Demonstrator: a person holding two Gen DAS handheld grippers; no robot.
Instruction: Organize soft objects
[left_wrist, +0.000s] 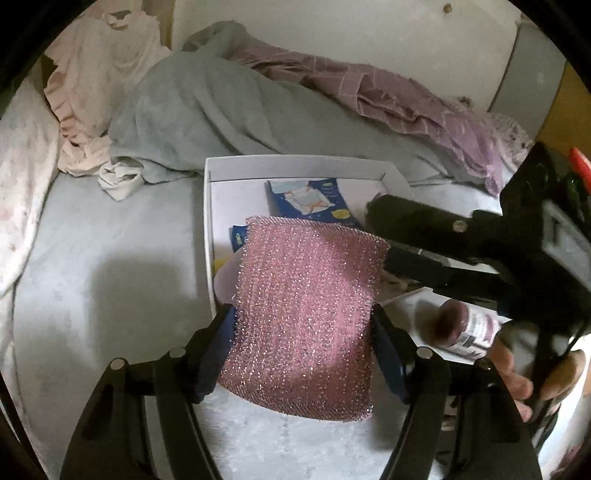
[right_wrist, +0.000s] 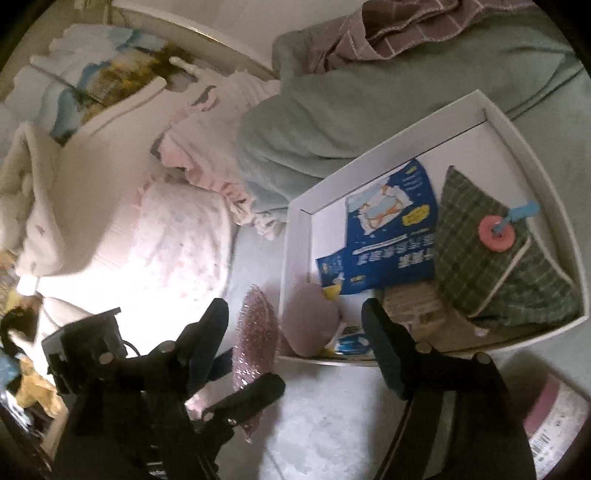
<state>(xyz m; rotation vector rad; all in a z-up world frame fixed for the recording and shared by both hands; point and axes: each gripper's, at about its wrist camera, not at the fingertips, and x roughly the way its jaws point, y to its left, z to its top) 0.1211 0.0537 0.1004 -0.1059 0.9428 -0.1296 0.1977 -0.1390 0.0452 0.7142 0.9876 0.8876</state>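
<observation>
My left gripper (left_wrist: 303, 328) is shut on a pink glittery sponge cloth (left_wrist: 306, 310) and holds it above the near left corner of a white tray (left_wrist: 295, 162) on the bed. In the right wrist view the same cloth (right_wrist: 255, 343) hangs edge-on beside the tray (right_wrist: 295, 236), held by the left gripper. My right gripper (right_wrist: 295, 314) is open and empty, fingers either side of a mauve heart-shaped pad (right_wrist: 310, 321) in the tray. It also shows at the right of the left wrist view (left_wrist: 406, 236). The tray holds a blue packet (right_wrist: 388, 229) and a green checked pouch (right_wrist: 495, 254).
A grey-green blanket (left_wrist: 207, 110) and a purple checked cloth (left_wrist: 388, 92) lie behind the tray. Pink ruffled fabric (left_wrist: 96, 74) and a pillow (right_wrist: 177, 236) lie to the left. A purple-capped bottle (left_wrist: 469, 328) sits at the right. A labelled container (right_wrist: 554, 421) stands near the bed edge.
</observation>
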